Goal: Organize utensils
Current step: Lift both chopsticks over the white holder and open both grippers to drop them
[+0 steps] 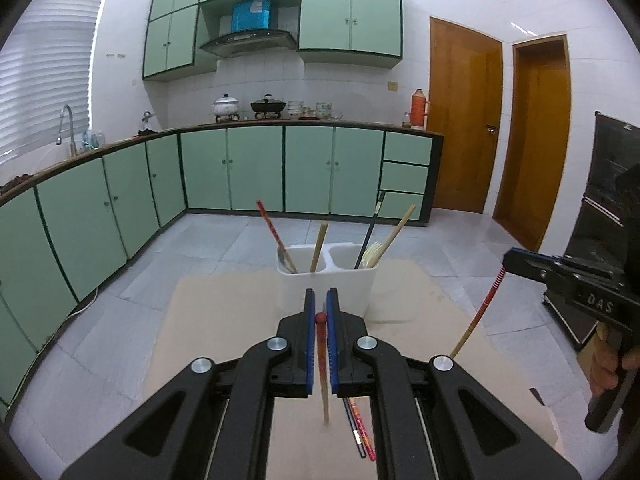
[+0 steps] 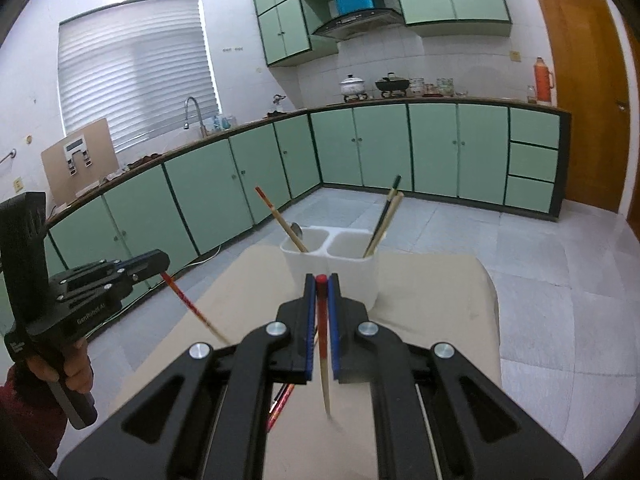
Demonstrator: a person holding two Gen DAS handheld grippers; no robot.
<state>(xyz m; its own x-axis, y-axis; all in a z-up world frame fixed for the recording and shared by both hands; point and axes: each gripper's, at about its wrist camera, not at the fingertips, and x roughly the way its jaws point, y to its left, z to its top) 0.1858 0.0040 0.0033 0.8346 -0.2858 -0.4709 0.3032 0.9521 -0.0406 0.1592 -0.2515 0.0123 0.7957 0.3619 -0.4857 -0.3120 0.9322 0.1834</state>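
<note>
We are gripping a red-topped chopstick [image 1: 322,356] in our left gripper [image 1: 321,300] and another chopstick [image 2: 322,336] in our right gripper [image 2: 321,284], facing the white utensil holder [image 1: 328,280].

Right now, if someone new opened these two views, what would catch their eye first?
Probably the two grippers, left and right, each clamped on a red-topped chopstick pointing down over the beige table. Just beyond stands a white two-compartment holder with chopsticks and a spoon leaning out. Two more chopsticks lie loose on the table below the left gripper.
</note>
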